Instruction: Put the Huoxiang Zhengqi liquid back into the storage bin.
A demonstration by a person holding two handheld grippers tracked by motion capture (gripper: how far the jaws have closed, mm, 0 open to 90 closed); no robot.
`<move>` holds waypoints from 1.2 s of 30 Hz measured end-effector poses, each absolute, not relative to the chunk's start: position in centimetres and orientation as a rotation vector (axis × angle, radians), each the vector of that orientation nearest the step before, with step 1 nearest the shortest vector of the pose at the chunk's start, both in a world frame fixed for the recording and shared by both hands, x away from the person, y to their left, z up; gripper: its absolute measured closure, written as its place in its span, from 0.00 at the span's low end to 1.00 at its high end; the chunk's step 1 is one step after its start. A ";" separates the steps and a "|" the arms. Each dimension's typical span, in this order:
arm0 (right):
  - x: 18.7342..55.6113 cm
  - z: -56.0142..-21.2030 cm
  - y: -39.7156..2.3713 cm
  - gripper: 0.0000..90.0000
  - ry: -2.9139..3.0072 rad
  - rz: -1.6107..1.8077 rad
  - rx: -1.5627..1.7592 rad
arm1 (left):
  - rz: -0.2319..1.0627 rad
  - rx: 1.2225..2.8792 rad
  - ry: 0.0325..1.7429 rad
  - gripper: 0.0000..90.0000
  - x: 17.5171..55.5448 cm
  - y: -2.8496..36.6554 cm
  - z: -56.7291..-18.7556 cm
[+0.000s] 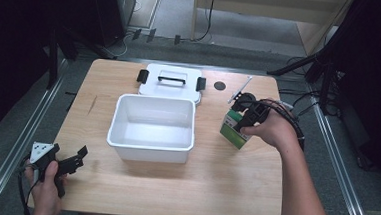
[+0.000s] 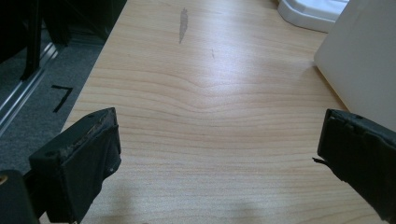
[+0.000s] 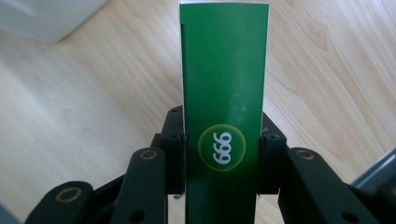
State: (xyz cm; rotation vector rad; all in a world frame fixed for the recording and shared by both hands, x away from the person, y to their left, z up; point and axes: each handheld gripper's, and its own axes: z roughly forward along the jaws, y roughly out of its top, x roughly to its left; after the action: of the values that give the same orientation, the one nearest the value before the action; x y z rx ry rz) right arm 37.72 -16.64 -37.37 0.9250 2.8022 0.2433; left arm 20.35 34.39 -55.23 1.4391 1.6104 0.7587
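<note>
Gripping green box (image 3: 223,112) between closed jaws, right gripper (image 1: 246,116) held it right of white bin (image 1: 150,147), near table edge. Left gripper (image 1: 70,161) idle, jaws wide, nothing between. Step judged: pick-up done (box seemingly just off table). Next: carry over bin, lower, release.

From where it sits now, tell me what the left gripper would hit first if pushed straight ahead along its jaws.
Probably nothing soon: the left gripper, open, points along bare light wooden table. The white plastic bin's wall stands just right of that line and might graze the right jaw; depth is unclear.
</note>
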 end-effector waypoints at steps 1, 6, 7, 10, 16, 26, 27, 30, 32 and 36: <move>37.5 -37.0 -16.5 0.71 2.820 0.245 0.887 | 0.760 1.438 1.610 0.00 20.3 34.4 -55.2; 36.5 -35.1 -15.2 0.71 2.877 0.241 0.744 | 0.759 1.439 1.612 0.00 20.4 34.4 -55.2; 36.3 -34.7 -14.9 0.71 2.880 0.244 0.722 | 0.759 1.439 1.612 0.00 20.4 34.3 -55.2; 36.0 -33.6 -14.2 0.71 2.879 0.253 0.639 | 0.759 1.439 1.612 0.00 20.4 34.4 -55.2; 35.5 -32.0 -13.1 0.71 2.918 0.280 0.435 | 0.757 1.437 1.612 0.00 20.4 34.4 -55.2; 34.9 -30.5 -12.1 0.71 2.929 0.322 0.093 | 0.754 1.437 1.612 0.00 20.4 34.4 -55.2; 34.9 -30.5 -12.1 0.71 2.929 0.322 0.093 | 0.754 1.437 1.612 0.00 20.4 34.4 -55.2; 34.9 -29.5 -11.9 0.71 2.927 0.323 0.101 | 0.753 1.438 1.612 0.00 20.4 34.4 -55.2; 34.9 -29.2 -11.9 0.71 2.927 0.322 0.101 | 0.752 1.443 1.612 0.00 20.4 34.4 -55.2; 34.5 -28.0 -11.3 0.71 2.924 0.287 0.056 | 0.751 1.441 1.613 0.00 20.4 34.4 -55.2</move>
State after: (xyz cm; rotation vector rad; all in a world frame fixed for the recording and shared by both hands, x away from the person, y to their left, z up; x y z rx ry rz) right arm 34.53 -11.29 -28.04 0.0556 2.9240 0.2871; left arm 20.41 34.38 -55.24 1.4412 1.6129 0.7509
